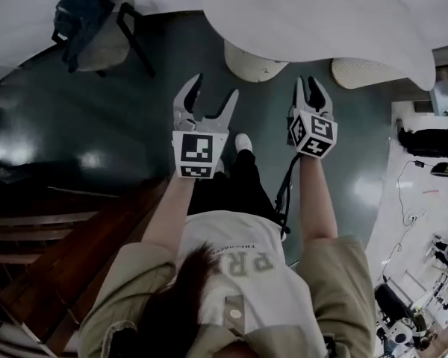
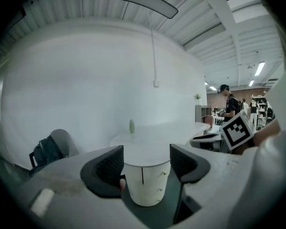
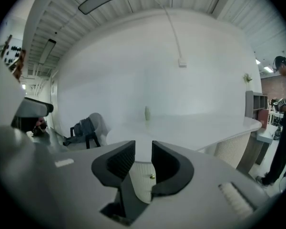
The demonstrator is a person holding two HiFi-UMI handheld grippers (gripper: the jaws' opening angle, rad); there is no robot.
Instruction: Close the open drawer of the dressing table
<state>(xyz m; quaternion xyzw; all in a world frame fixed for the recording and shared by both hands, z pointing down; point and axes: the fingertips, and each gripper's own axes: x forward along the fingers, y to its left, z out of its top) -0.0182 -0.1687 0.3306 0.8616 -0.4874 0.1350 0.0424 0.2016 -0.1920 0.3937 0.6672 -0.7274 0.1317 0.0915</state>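
Note:
The dressing table has a white curved top (image 1: 306, 13) on a white round pedestal (image 1: 254, 62). Both gripper views show the pedestal (image 2: 148, 187) (image 3: 143, 185) straight ahead between the jaws, some way off. Its drawer fronts carry small knobs and look flush. A small pale bottle (image 2: 132, 126) (image 3: 147, 112) stands on the top. I hold both grippers out in the air above the dark floor, short of the table. My left gripper (image 1: 215, 86) (image 2: 147, 161) is open wide and empty. My right gripper (image 1: 308, 82) (image 3: 143, 159) has its jaws a narrow gap apart, with nothing between them.
A chair with a dark backpack (image 1: 86, 21) (image 2: 50, 149) stands at the far left by the wall. Dark wooden steps (image 1: 67, 245) lie at my left. A ribbed second pedestal (image 1: 366, 73) sits under the table's right end. A person (image 3: 285, 113) stands at the right, near cluttered desks (image 1: 425, 170).

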